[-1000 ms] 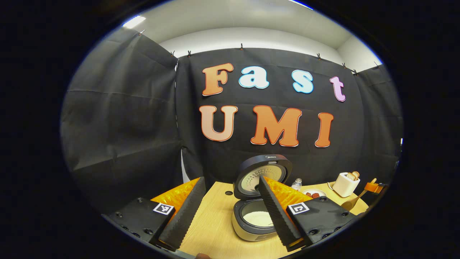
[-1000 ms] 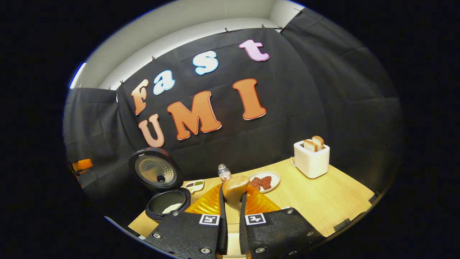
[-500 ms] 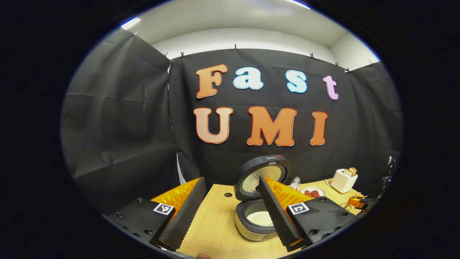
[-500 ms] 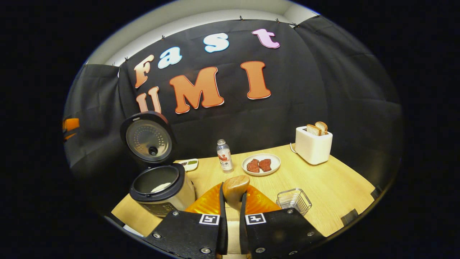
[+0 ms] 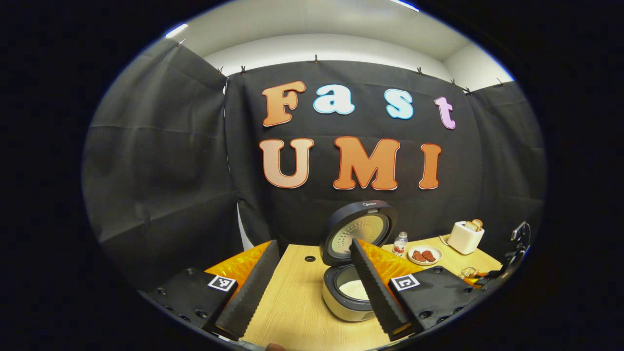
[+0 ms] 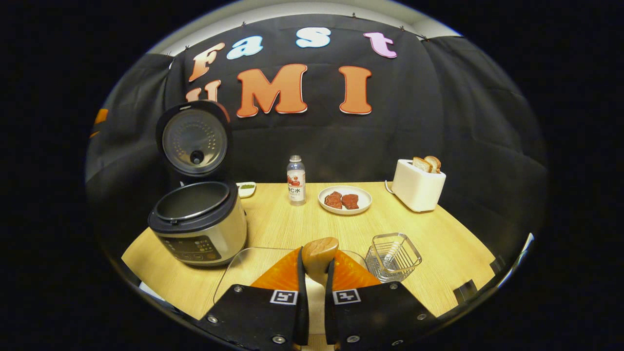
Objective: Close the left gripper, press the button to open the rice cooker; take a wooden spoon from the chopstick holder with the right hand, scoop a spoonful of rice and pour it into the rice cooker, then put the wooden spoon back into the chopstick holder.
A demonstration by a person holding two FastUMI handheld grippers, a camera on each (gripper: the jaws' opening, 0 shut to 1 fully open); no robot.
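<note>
Two claws were in play at this point. I had the left claw (image 5: 312, 287) with its fingers spread apart and nothing between them, held above the pale wooden worktop (image 5: 292, 312) in front of the silver rice cooker with the round black lid (image 5: 348, 292). That lid stood raised, and white rice lay in the inner pot, so I judged the button press and the pour complete.

I had the right claw (image 6: 314, 292) clamped on the light-brown wooden spoon (image 6: 319, 253), both fingers pressing its handle, the rounded end standing up between them. In the right gripper view the rice cooker (image 6: 197, 222) sat to the left, well apart from the spoon. The square wire-mesh chopstick holder (image 6: 392, 256) stood just to the right of the claw, with no utensil that I could see in it. A clear, shallow tray (image 6: 234, 268) lay beneath the claw; I could not tell what it contained.

Remaining, by my judgement: carry the spoon over the holder, lower it into the basket and release. The holder looked light, so it could shift if the spoon struck its rim.
</note>
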